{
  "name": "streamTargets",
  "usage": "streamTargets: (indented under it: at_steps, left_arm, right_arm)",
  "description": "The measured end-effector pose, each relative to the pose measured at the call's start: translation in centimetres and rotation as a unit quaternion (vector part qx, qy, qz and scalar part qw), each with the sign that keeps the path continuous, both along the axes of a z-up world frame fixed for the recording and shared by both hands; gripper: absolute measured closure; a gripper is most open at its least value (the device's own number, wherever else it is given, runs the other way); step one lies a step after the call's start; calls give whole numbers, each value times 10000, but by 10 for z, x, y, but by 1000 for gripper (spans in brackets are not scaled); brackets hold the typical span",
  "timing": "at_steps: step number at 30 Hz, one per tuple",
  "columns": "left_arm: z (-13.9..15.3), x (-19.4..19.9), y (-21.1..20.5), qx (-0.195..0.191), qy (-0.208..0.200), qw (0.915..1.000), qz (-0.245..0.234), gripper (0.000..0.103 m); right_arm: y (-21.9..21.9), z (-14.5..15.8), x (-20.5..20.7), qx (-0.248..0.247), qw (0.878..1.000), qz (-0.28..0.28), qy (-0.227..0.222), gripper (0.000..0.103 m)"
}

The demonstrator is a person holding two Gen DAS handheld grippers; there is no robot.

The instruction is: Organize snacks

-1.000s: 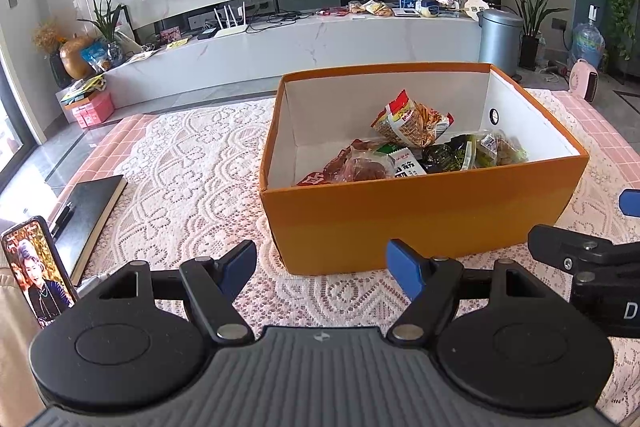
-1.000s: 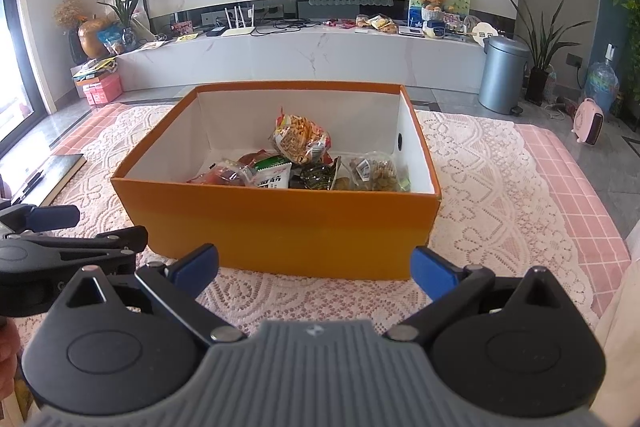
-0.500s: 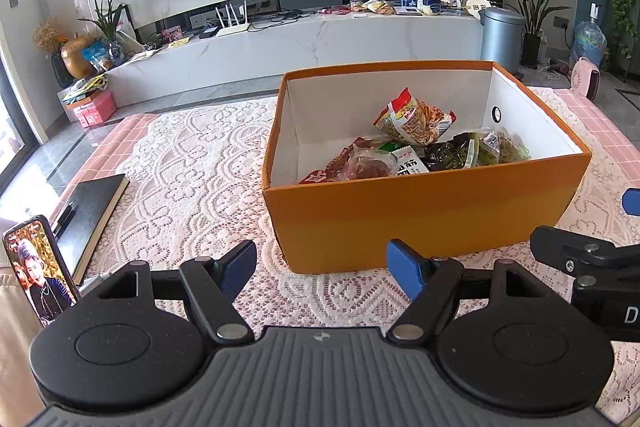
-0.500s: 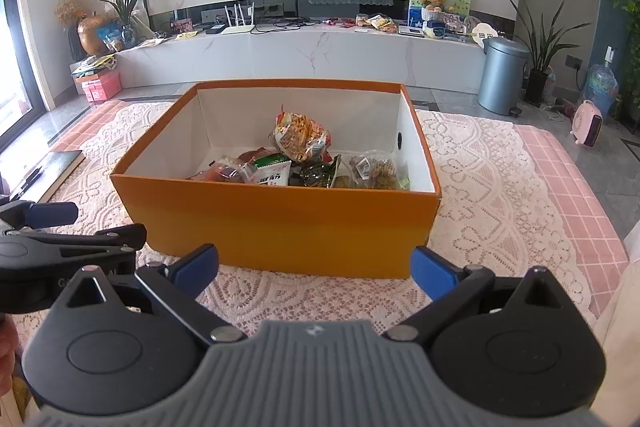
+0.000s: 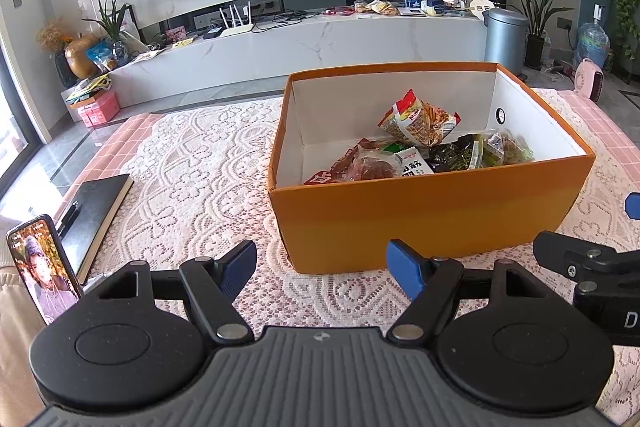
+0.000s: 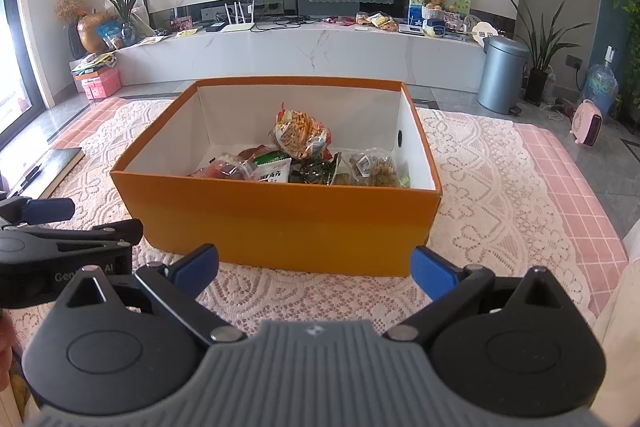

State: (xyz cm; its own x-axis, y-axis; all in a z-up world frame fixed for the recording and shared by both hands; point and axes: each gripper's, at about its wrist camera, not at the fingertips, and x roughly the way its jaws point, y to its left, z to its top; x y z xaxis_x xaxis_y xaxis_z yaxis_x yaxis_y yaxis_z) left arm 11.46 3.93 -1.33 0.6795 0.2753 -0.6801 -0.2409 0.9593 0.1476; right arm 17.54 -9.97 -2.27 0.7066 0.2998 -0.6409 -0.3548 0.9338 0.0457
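Left wrist view: left of the box [image 5: 432, 219] we see a phone [image 5: 42, 269] propped upright and a black notebook [image 5: 98, 207] lying flat on the lace cloth [image 5: 192, 179] that covers the surface. Our left gripper [image 5: 320, 265] hangs just short of the box's near wall, its fingers [image 5: 238, 267] spread wide with nothing between them. The orange box stands open on the cloth, and the snack packets [image 5: 420, 151] are piled inside it toward its right end, one striped bag [image 5: 418, 123] leaning on top of the heap. In the right wrist view our right gripper [image 6: 316, 267] also sits near the box's front wall, fingers [image 6: 434, 273] wide apart and empty. Behind the box to the right stands a grey bin [image 6: 502, 75].
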Motion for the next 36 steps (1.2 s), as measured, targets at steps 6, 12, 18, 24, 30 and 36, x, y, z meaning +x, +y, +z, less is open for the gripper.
streamTargets:
  at_steps: [6,12,18,24,30,36]
  left_arm:
    - [1,-1,2,-4,-9,10000,25,16]
    - [1,-1,1,0,-5,10000,23,16]
    - [2,0,1,-4,17,10000,11,16]
    - [2,-1,1,-4,6,10000,1,16]
    - [3,-1,-1,33,-10,10000,-15,16]
    - [5,-2,-2,64,-37,10000,-27,16]
  right_arm:
    - [0,-2,-1,-23,10000,-1,17,4]
    - [0,-2,-1,-25,10000,0,16,4]
    - [0,-4,-1,-40,10000,-2,33,4]
    - [-1,-5,0,-46,10000,-13,75,4]
    - [-2,-4,1,-42,9999,-20,107,4]
    - [-2,-4,1,-42,9999,-20,106,4]
